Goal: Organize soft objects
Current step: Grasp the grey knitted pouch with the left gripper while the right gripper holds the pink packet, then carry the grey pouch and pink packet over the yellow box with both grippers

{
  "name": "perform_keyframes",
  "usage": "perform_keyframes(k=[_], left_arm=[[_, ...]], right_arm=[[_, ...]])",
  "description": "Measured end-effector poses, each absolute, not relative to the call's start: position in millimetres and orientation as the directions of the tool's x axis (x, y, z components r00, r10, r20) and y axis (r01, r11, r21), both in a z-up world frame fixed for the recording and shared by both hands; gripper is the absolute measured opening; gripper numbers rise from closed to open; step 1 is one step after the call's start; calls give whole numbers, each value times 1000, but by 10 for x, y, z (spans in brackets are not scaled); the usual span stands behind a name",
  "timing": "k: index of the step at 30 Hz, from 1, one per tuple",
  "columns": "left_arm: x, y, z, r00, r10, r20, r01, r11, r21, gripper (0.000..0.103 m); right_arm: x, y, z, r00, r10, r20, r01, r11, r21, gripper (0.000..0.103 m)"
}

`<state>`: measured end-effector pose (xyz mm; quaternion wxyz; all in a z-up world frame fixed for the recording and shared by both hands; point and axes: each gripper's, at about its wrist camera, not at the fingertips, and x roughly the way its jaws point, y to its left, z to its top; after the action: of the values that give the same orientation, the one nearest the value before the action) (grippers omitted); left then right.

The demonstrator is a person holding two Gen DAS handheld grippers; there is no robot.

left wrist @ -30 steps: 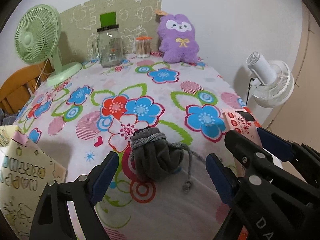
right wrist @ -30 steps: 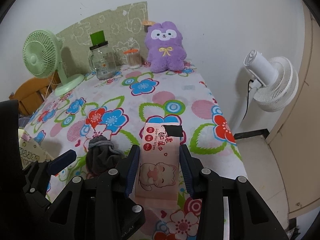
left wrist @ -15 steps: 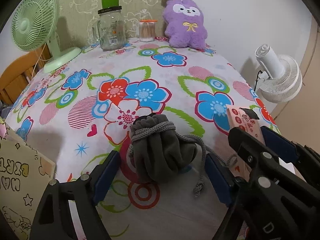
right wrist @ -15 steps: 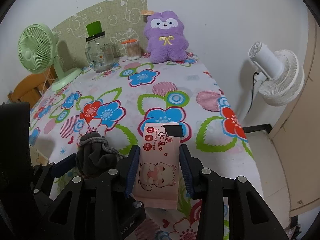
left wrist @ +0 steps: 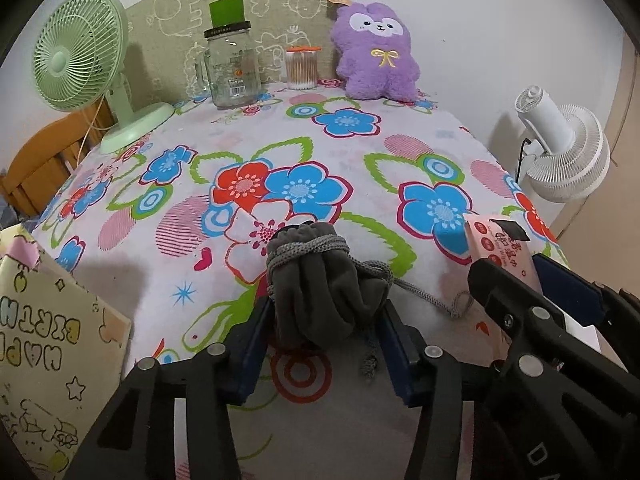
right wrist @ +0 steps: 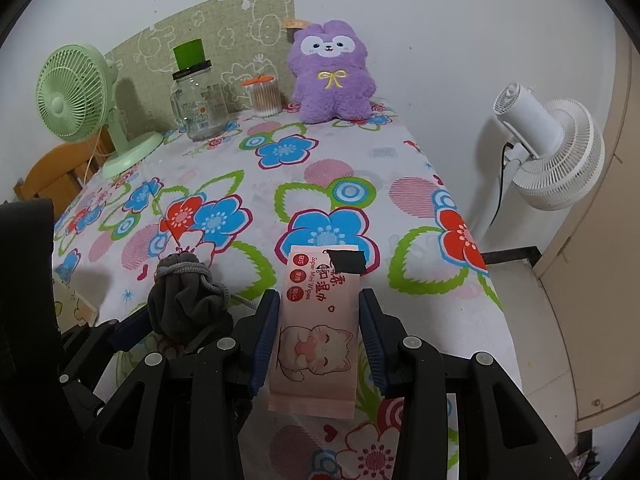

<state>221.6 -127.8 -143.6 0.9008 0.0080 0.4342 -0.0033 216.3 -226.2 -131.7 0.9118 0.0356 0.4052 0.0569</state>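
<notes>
Step in hand: pickup w/ both. Left hand-held gripper (left wrist: 324,332) is closing its jaws round the grey drawstring pouch (left wrist: 326,292), which sits on the table (left wrist: 248,132) near the front edge; pads at its sides, just biting. Right hand-held gripper (right wrist: 320,334) is clamped on the pink wipes pack (right wrist: 318,320). Next, I'd say: finish the squeeze, lift, carry both to a home spot, poss. the gift bag (left wrist: 44,320) at left; inside not visible. Glass jar (left wrist: 232,68) looks empty; small tub (left wrist: 302,68) holds cotton swabs.

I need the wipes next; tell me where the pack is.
The wipes pack sits between the right gripper's pads, just right of the grey pouch.
</notes>
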Motion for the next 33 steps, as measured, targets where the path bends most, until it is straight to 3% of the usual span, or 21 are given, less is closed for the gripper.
perform_keyframes(k=[15, 33], left_arm=[[1911, -1241, -1379, 626, -5, -780, 36, 999, 22, 45], [1319, -1098, -993, 670, -1, -742, 51, 998, 45, 44]], right_arm=[[1855, -2228, -1267, 665, 147, -732, -75, 989, 131, 44], [1277, -2084, -899, 701, 147, -698, -83, 989, 124, 44]])
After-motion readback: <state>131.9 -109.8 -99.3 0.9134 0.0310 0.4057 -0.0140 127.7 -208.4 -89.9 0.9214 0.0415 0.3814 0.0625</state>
